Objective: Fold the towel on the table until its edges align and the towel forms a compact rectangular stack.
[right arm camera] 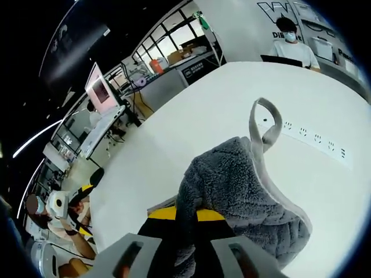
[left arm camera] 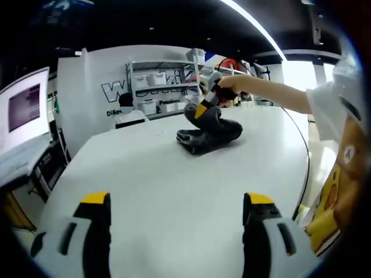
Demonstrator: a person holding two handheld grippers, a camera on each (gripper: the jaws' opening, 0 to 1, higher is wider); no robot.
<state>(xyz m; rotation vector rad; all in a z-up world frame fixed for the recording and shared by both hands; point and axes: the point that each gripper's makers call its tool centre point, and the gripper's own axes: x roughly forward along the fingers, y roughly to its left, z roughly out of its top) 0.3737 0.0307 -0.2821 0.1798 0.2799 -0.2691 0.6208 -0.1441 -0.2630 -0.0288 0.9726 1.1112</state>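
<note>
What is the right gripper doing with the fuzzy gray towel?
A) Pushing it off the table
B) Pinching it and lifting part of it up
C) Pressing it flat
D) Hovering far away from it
B: in the left gripper view the right gripper is shut on the gray towel, pulling one part up while the rest lies bunched on the white table.
</note>
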